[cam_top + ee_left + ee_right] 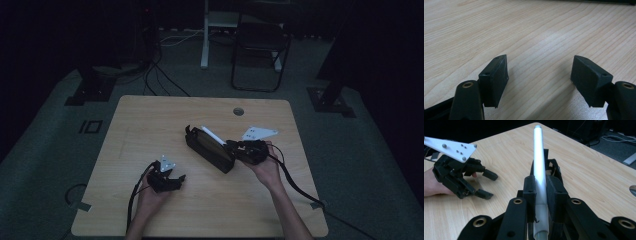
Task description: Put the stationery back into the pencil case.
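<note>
At centre frame, the right tongs (541, 192) are clamped on a white tube (539, 157) poised over a black case (210, 148) on the bench (150, 120). The left tongs (539, 80) rest apart, lower left. Next, likely, a steady slide into the case.

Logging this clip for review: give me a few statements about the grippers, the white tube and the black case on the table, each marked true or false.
1. The right gripper is shut on the white tube. True.
2. The left gripper holds the white tube. False: its jaws stand open over bare wooden table, nothing between them.
3. The black case lies near the middle of the table, next to the right gripper. True.
4. The left gripper rests on top of the black case. False: in the high view it sits apart from the case, nearer the person's edge of the table.
5. The white tube lies flat on the table. False: it is clamped between the right gripper's pads.
</note>
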